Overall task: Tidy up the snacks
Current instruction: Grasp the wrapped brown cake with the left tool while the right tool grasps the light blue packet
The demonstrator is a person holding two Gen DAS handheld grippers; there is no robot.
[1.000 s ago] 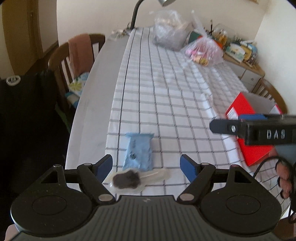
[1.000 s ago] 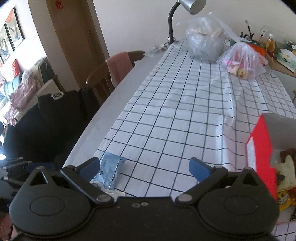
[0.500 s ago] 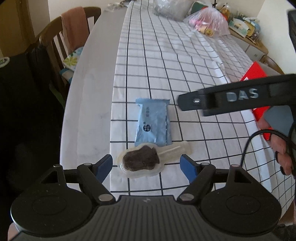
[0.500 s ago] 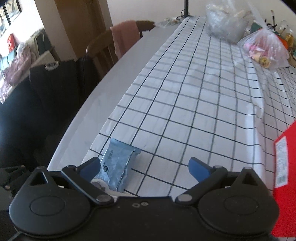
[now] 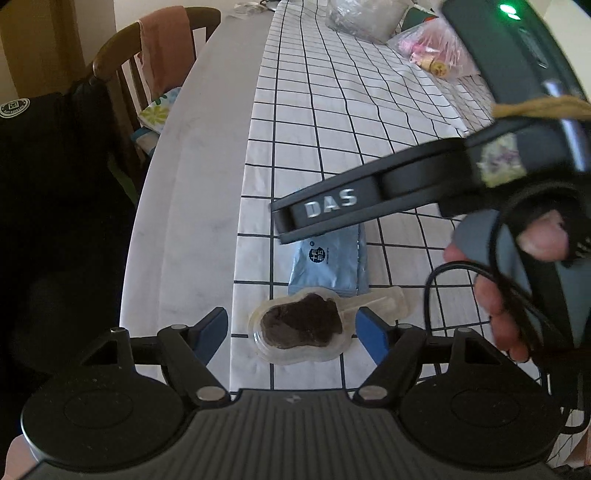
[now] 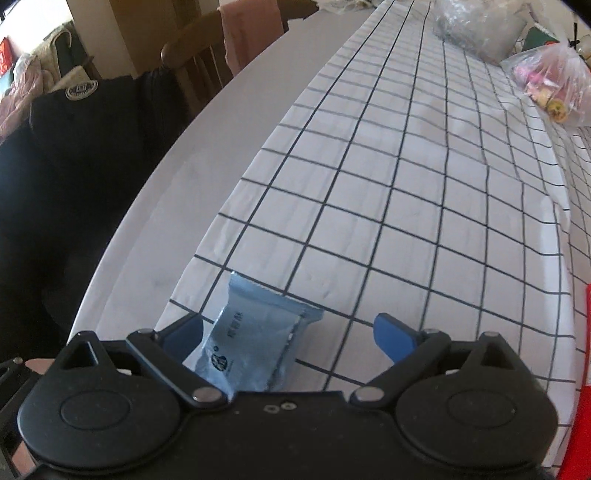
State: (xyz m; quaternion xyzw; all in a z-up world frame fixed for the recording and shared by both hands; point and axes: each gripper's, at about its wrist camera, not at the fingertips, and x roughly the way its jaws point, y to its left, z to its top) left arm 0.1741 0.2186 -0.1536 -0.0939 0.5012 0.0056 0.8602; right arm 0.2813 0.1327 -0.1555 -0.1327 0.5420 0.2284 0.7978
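A blue snack packet [image 5: 328, 267] lies on the checked tablecloth [image 5: 332, 122] near the table's front left corner. A clear-wrapped dark ice-cream-shaped snack [image 5: 301, 326] lies just in front of it. My left gripper [image 5: 293, 330] is open, its jaws on either side of the dark snack, apart from it. My right gripper [image 6: 290, 334] is open and low over the blue packet [image 6: 255, 343], which lies between its jaws toward the left one. In the left wrist view the right gripper's body [image 5: 406, 192] hangs over the packet's far end.
A red box edge [image 6: 581, 387] shows at the right. Plastic bags of snacks [image 5: 434, 48] and a grey bag [image 5: 364, 14] sit at the table's far end. A wooden chair [image 5: 147, 74] with a pink cloth and a dark jacket [image 5: 48, 184] stand left of the table.
Both grippers have come forward and down toward the two snacks. The right gripper moved left over the blue packet. The left gripper's jaws now flank the dark snack.
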